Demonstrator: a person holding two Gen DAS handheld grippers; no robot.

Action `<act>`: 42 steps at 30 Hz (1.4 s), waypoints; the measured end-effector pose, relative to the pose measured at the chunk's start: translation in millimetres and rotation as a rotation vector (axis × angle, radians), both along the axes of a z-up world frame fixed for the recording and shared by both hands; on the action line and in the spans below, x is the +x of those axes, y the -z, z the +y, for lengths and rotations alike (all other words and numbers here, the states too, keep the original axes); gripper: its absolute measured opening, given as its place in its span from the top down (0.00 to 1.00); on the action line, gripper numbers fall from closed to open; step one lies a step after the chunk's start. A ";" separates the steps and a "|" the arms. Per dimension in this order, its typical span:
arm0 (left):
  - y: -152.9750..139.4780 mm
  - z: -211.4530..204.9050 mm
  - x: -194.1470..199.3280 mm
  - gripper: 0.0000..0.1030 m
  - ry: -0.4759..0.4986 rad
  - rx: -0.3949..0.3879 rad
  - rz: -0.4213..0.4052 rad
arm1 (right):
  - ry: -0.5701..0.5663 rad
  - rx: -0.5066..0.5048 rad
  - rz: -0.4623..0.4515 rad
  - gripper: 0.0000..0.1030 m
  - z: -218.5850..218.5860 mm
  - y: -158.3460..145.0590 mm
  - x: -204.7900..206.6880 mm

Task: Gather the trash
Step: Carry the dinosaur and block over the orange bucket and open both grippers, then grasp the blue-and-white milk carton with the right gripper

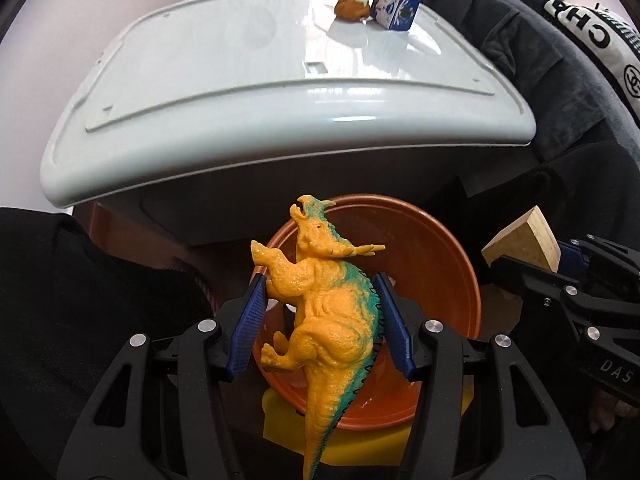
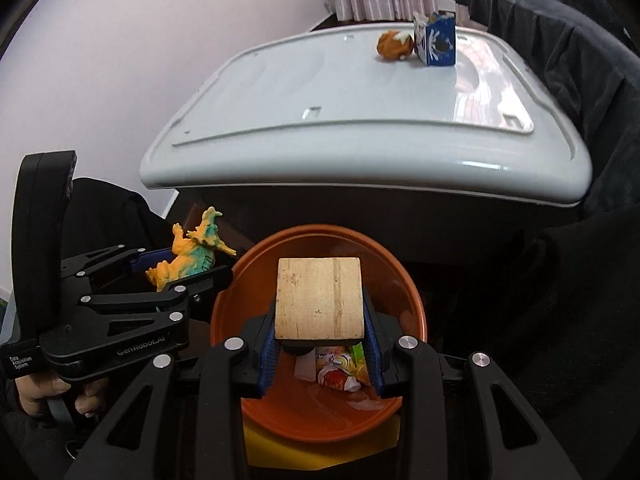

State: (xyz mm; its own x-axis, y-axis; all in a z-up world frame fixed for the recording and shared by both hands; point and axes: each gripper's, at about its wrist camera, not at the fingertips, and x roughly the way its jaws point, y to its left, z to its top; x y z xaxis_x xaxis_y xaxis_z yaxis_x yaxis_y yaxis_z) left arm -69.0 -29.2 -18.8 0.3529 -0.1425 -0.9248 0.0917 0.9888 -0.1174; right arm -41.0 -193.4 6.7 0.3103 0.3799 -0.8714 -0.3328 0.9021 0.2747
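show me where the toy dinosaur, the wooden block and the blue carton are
toy dinosaur [image 1: 328, 312], left wrist view, on its orange flank.
wooden block [image 2: 319, 298], right wrist view, on its top face.
blue carton [image 2: 439, 43], right wrist view, on its blue front side.

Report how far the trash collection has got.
Done: crumpled wrappers already lie in the orange bin. In hand: the left gripper holds a toy dinosaur and the right gripper a wooden block, both above the bin, not yet dropped. Left: the blue carton and brown lump on the white table.
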 end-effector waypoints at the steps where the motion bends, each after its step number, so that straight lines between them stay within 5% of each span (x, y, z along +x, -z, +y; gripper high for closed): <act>1: 1.1 -0.2 0.3 0.48 0.001 0.002 0.006 | 0.002 0.001 0.006 0.66 -0.5 1.1 0.5; 12: 4.9 -0.7 2.6 0.48 0.009 0.014 0.036 | -0.011 -0.005 0.039 0.65 3.5 6.6 3.1; 14: 7.4 -2.4 6.1 0.45 0.001 0.039 0.050 | -0.002 -0.006 0.038 0.43 3.2 6.8 4.7; 15: 7.4 -2.0 6.4 0.37 -0.001 0.041 0.050 | 0.006 -0.003 0.032 0.42 1.6 5.5 5.1; 18: 6.0 -1.3 7.5 0.28 -0.007 0.047 0.043 | 0.034 0.009 0.025 0.42 -5.2 3.6 5.7; 35: 9.1 2.6 8.2 0.28 -0.032 0.034 0.059 | 0.073 0.032 0.033 0.42 -14.0 2.6 8.6; 42: -10.4 20.6 24.2 0.28 -0.077 -0.060 0.010 | 0.112 -0.022 -0.096 0.35 -28.3 -23.7 63.0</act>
